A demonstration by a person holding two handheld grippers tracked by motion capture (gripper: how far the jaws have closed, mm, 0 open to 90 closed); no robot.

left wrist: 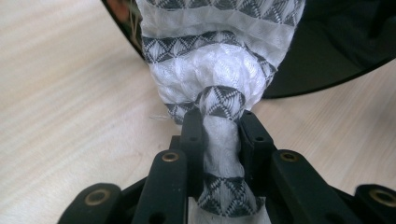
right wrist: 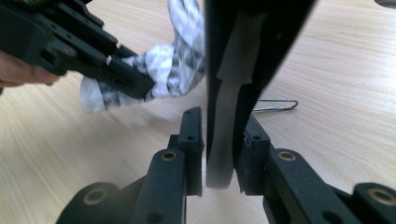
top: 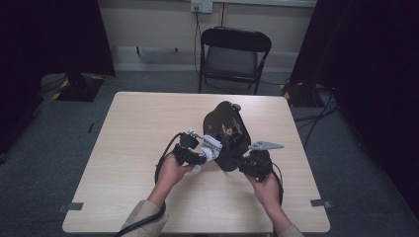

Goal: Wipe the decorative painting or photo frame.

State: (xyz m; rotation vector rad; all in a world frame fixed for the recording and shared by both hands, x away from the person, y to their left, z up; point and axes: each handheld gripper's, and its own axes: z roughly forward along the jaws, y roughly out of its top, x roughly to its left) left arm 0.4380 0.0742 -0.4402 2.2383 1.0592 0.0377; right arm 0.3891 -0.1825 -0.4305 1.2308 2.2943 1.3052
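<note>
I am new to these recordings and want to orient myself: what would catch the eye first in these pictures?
First comes the glossy black curved panel with a small decoration, held up on edge above the middle of the pale wooden table. The left claw is shut on a bunched white cloth with grey triangle bands pressed against that panel, while the right claw grips the panel's lower edge.

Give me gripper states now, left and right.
Left gripper: shut on the patterned cloth.
Right gripper: jaws around the black pan's handle; whether the pads press it cannot be told.
</note>
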